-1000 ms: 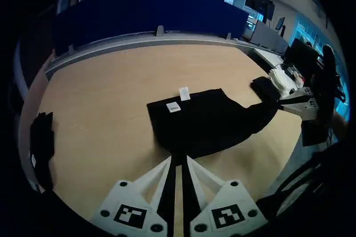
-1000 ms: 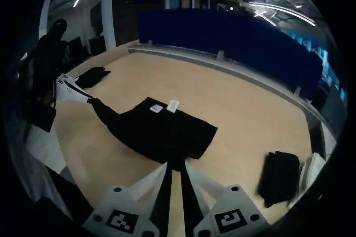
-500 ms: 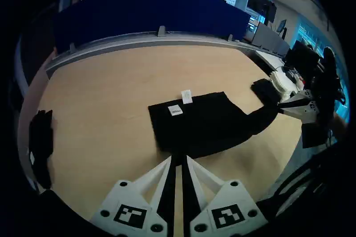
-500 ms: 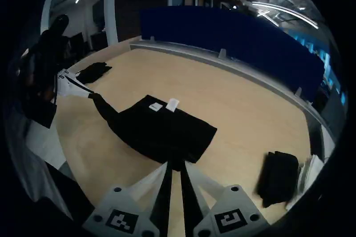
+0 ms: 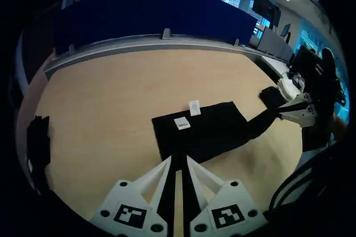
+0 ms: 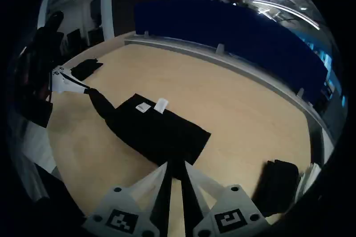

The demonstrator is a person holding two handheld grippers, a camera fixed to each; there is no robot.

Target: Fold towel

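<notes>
The towel is black and lies flat on the middle of the worktop, nearer the near edge than the far edge with the blue divider; two white labels sit on its far part. Folded dark cloths rest near the worktop's side edges, well apart from it.

The step looks like the first fold, with two near corners pinched and ready to be carried over to the far side. To do it well, I would raise both corners to the same height and hold the edge between them lightly taut, so that it does not sag or twist; then carry them together toward the far edge, lay corner on corner beside the labels, and let go only once the edges line up. Too hard a sideways pull would likely drag the whole towel across the smooth wood.

The left gripper has its fingers drawn narrow, nipping a near corner of the towel; the right gripper is closed the same way on its own corner. In each view the other gripper, off to the side, has a tongue of cloth pulled up taut to its tips.
</notes>
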